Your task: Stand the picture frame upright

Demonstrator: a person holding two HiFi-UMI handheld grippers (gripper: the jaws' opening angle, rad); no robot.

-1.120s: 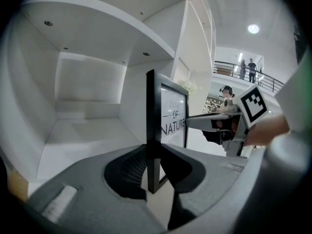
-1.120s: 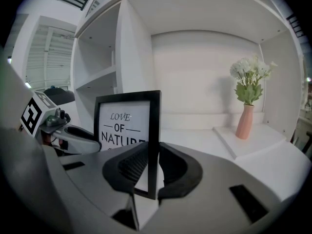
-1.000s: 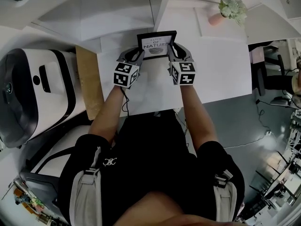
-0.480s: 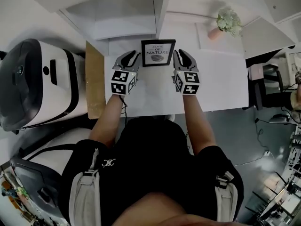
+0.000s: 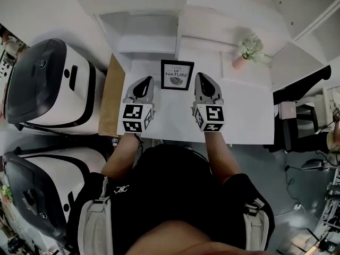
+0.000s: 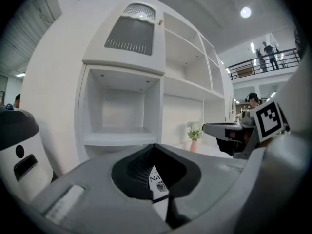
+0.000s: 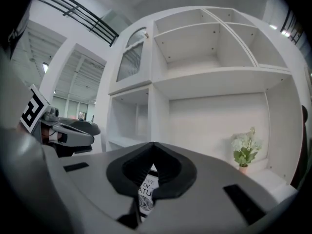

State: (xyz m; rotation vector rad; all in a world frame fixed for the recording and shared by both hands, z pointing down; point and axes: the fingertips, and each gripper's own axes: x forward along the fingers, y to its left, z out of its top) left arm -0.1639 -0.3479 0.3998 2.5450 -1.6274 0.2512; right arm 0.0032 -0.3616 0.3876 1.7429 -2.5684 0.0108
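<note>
Picture frame (image 5: 177,75) stands upright toward back of white table (image 5: 170,118), btwn the two claws, touching neither. L claw (image 5: 144,83) & R claw (image 5: 202,80) have both just closed up tight w/ nothing in them.

This looks like a large indoor test hall or lab with a home corner staged inside it. A white built-in shelf unit (image 6: 146,82) with bare compartments stands at the far side of a white tabletop (image 5: 244,116), where a pink pot of pale flowers (image 5: 247,49) gives a homely touch. Bulky white-and-black rounded machines (image 5: 48,84) crowd the left. To the right lies bare grey floor (image 5: 265,163), and a railed upper walkway (image 6: 263,62) with people on it overlooks the space.
</note>
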